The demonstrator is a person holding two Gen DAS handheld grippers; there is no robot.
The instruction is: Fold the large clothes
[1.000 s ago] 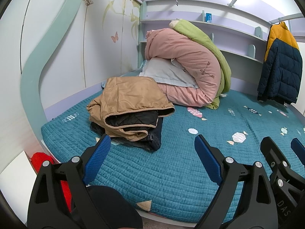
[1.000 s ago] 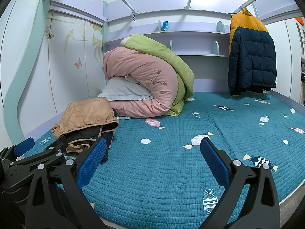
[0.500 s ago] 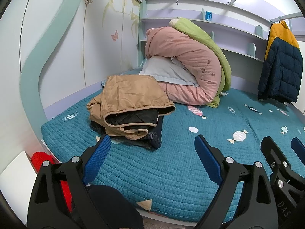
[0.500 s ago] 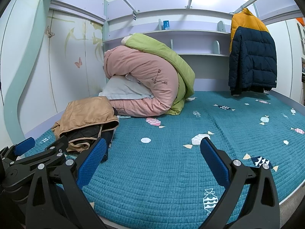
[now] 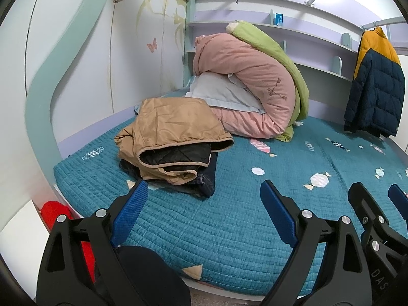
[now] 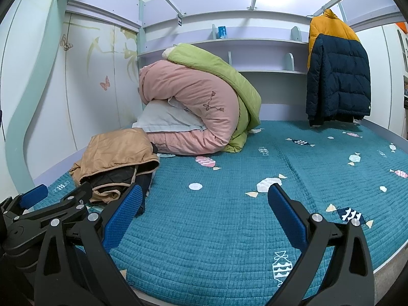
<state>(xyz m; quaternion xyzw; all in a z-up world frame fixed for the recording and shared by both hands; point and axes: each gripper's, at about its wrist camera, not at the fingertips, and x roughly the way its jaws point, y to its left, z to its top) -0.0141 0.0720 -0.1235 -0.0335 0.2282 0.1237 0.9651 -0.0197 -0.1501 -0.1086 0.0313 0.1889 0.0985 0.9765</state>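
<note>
Both grippers hover at the near edge of the bed (image 6: 229,242) and hold nothing. The left gripper (image 5: 204,214) has its fingers spread wide, with only the teal bedcover showing between them; the right gripper (image 6: 204,211) is spread in the same way.

The nearest clothes are in one pile: a tan jacket (image 5: 173,132), roughly folded with its black lining showing at the open edge, lying on top of a dark garment (image 5: 204,186). In the left wrist view this pile lies ahead of the fingers and a little to the left, just beyond the left fingertip. In the right wrist view the same pile is far to the left, past the left finger, and the left gripper stands between. So I judge that the left gripper is nearer and would reach the pile first. The long axis of the pile seems to run away from the fingers toward the wall, slightly diagonal, with the open, layered edge facing the fingers.

One more large garment, a navy and yellow puffer jacket (image 6: 336,76), hangs at the far right, well apart from both grippers, ahead and to the right of the right fingers.

By count: two grippers, one tan jacket, one dark garment under it, one hanging jacket, and one rolled heap of bedding (image 6: 199,107) in pink and green with one pale pillow (image 6: 163,119) tucked in it.
</note>
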